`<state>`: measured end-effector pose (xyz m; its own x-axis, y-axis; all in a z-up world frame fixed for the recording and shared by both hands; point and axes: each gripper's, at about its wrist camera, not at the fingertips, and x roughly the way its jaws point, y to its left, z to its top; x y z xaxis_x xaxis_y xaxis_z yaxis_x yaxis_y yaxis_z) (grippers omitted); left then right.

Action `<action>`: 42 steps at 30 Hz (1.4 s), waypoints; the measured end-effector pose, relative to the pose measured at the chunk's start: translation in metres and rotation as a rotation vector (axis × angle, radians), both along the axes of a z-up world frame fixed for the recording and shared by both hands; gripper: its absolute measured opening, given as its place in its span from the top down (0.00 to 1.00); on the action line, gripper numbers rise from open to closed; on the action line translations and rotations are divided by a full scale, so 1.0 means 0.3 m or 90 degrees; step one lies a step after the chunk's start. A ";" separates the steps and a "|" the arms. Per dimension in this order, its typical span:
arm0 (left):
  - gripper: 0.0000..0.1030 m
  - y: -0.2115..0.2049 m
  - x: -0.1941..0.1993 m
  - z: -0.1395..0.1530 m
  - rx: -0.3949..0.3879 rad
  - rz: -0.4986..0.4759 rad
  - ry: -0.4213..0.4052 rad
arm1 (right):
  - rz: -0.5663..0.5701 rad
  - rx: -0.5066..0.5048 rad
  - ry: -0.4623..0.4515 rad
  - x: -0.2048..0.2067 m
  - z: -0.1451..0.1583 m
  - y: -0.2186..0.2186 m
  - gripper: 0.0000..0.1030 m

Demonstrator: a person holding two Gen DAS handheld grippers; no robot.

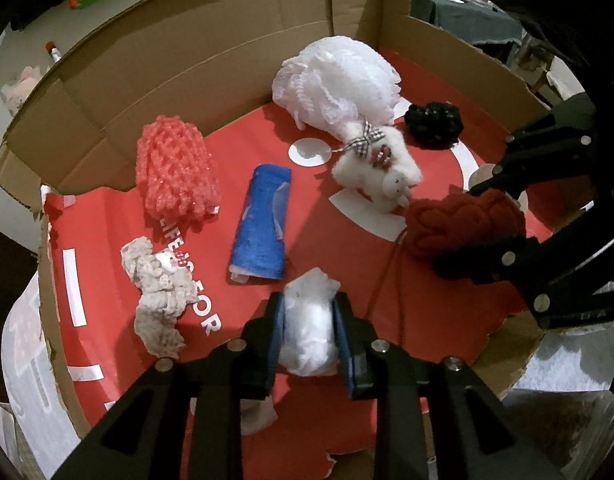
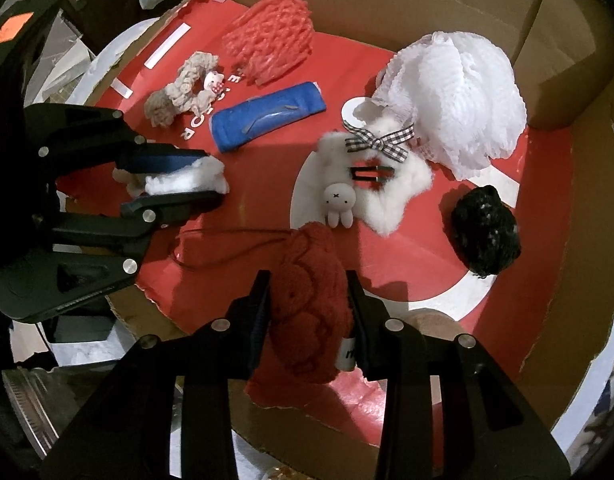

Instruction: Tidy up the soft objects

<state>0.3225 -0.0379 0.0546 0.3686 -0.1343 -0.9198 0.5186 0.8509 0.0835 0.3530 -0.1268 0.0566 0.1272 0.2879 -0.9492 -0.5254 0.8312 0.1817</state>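
A: So, what do we hold in the left tool (image 1: 309, 330)?

B: We grip a white wad of cotton wool (image 1: 310, 322) between its two fingers, above the near part of the open cardboard box with the red printed floor (image 1: 487, 92).

A: And the right tool (image 2: 309, 304)?

B: It is closed on a dark red fluffy knitted piece (image 2: 311, 300) with a small white label; a thin dark cord hangs from it to the red floor.

A: What lies in the box around us?

B: We see a coral-red mesh sponge (image 1: 177, 170) near the back wall, just beside it a blue rolled cloth (image 1: 263, 222), and a beige curly scrunchie (image 1: 157, 294) more to the left. In the middle lies a white fluffy hair clip with a checked bow and a small rabbit figure (image 2: 363, 176), touching a big white mesh bath puff (image 2: 455, 100). A black fluffy scrunchie (image 2: 485, 230) lies apart, to the right.
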 end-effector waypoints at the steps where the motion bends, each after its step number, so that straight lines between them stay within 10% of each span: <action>1: 0.72 0.003 0.000 0.000 -0.002 0.001 0.001 | 0.001 -0.002 -0.002 -0.002 0.000 0.004 0.67; 5: 0.65 0.010 -0.002 0.005 -0.009 0.003 -0.006 | -0.003 -0.014 -0.010 -0.007 0.000 0.015 0.46; 19: 0.26 0.071 -0.062 0.109 -0.070 0.066 -0.051 | -0.048 -0.026 -0.067 -0.042 0.094 -0.019 0.35; 42: 0.09 0.201 -0.230 0.178 -0.145 0.219 -0.113 | -0.245 0.011 -0.173 -0.242 0.195 -0.170 0.29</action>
<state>0.2534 0.0224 0.1082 0.5766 -0.1678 -0.7996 0.1969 0.9784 -0.0633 0.2803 -0.1777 0.1151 0.4716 0.1866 -0.8618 -0.2100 0.9730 0.0957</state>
